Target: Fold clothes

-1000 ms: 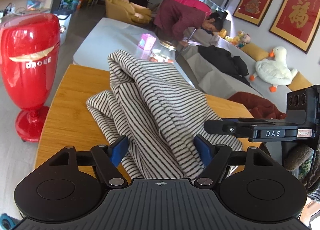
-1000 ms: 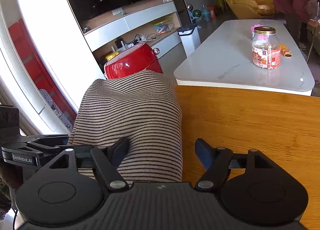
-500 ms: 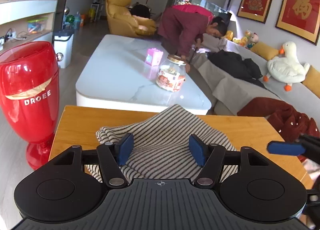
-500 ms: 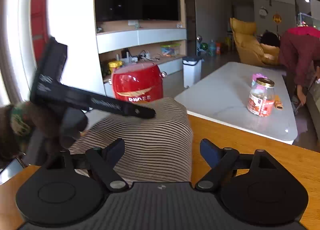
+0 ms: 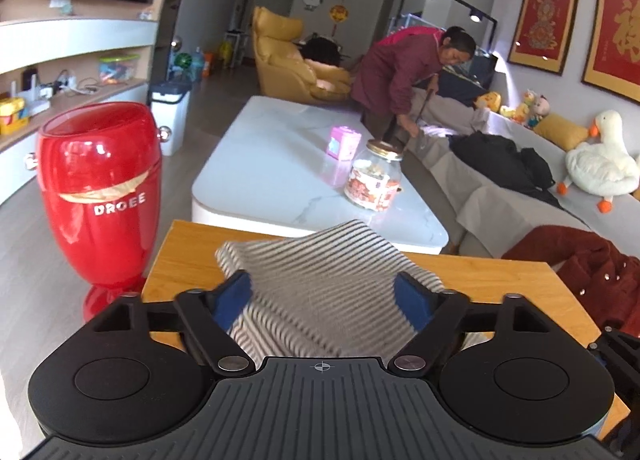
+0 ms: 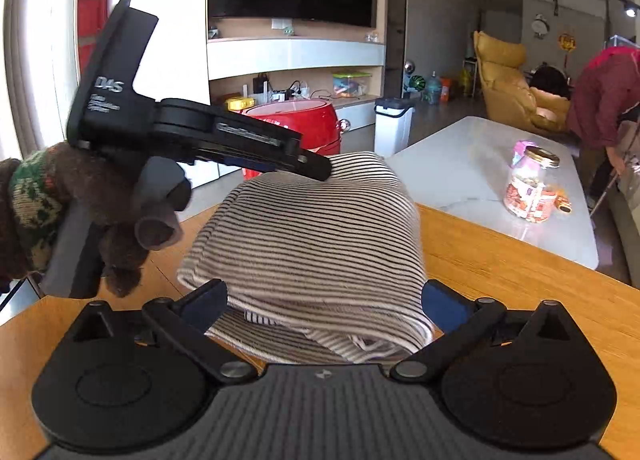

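A: On the wooden table (image 6: 520, 260), the striped top (image 6: 312, 227) sits as a folded stack, several layers deep, between the fingers of the right gripper (image 6: 324, 300). That gripper is spread wide and pinches nothing; the cloth only lies in the gap.

B: And the left gripper (image 5: 324, 294)?

A: From its own camera the blue pads stand apart with the top (image 5: 320, 280) lying between and under them. Spread, not clamping. In the right view its fingertips look close together, side-on, near the stack's far top edge; whether they touch the fabric I cannot tell.

B: Handling?

A: Judgement: soft knit, light, limp. No stiffness, so any lifted edge will droop and the layers may slide on one another. Not fragile, and the weave should give fair grip. Best hold is a pinch through all layers at a corner or along the rounded fold, not on one loose ply.

B: Orientation?

A: In the right view the long axis runs away from the camera, toward the red vase (image 6: 296, 127). Loose edges face the right gripper; the rounded fold lies on the stack's right side. Stripes run across the long axis.
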{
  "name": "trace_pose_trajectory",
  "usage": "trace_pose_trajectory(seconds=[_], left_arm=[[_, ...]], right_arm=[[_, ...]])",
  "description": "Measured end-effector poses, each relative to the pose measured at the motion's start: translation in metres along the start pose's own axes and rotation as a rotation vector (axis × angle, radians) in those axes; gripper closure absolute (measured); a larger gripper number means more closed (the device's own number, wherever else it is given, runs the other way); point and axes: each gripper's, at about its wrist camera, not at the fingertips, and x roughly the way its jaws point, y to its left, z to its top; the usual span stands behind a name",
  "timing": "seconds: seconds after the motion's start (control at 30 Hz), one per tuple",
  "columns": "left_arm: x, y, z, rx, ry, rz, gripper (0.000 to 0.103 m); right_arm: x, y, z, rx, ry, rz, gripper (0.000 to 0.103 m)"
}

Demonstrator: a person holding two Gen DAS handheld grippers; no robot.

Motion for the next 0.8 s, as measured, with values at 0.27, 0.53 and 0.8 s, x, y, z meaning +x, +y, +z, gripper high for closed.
trace_pose_trajectory(seconds=[0.27,0.53,0.8], left_arm=[[-0.076,-0.065,-0.087,0.007,0.111,0.201,0.0],[-0.062,-0.111,-0.128,0.105,0.162,0.412,0.0],[-0.05,-0.101,-0.12,-0.011,0.132,0.448,0.0]], right_arm=[[-0.053,-0.032,-0.055,0.089,0.051,-0.125,0.0],[-0.051,-0.059,-0.067,0.117,0.096,-0.143,0.0],[-0.036,-0.065,-0.058,0.119,0.097,-0.14,0.0]])
